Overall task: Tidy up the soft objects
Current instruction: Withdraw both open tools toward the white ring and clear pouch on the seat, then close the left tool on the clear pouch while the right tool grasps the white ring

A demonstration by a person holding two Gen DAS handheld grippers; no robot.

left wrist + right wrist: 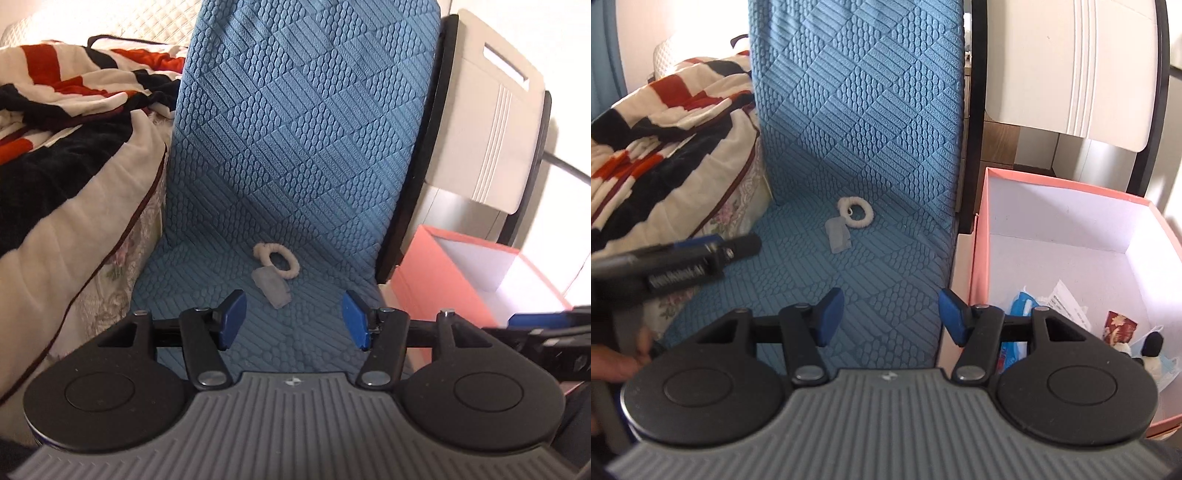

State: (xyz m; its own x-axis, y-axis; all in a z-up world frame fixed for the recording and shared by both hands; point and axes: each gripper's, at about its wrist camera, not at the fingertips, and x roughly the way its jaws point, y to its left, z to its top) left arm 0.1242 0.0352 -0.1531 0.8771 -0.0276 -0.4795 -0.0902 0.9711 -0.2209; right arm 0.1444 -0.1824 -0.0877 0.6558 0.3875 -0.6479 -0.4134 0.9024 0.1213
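A fluffy white hair tie point(277, 261) point(855, 213) with a small translucent pouch point(272, 288) point(837, 235) attached lies on the blue textured seat cushion point(295, 166) point(857, 147). My left gripper point(294, 320) hovers just short of the pouch, jaws open and empty; its fingers point(713, 246) also show at the left of the right wrist view. My right gripper point(892, 318) stands open and empty over the cushion's right edge, beside a pink box point(1067, 192) point(417, 280).
The pink box holds a blue packet point(1021, 302), papers and a small black-and-white plush point(1150, 350). A red, black and white blanket point(62, 122) point(665, 118) is piled left of the cushion. A white chair back point(487, 118) point(1071, 66) stands behind the box.
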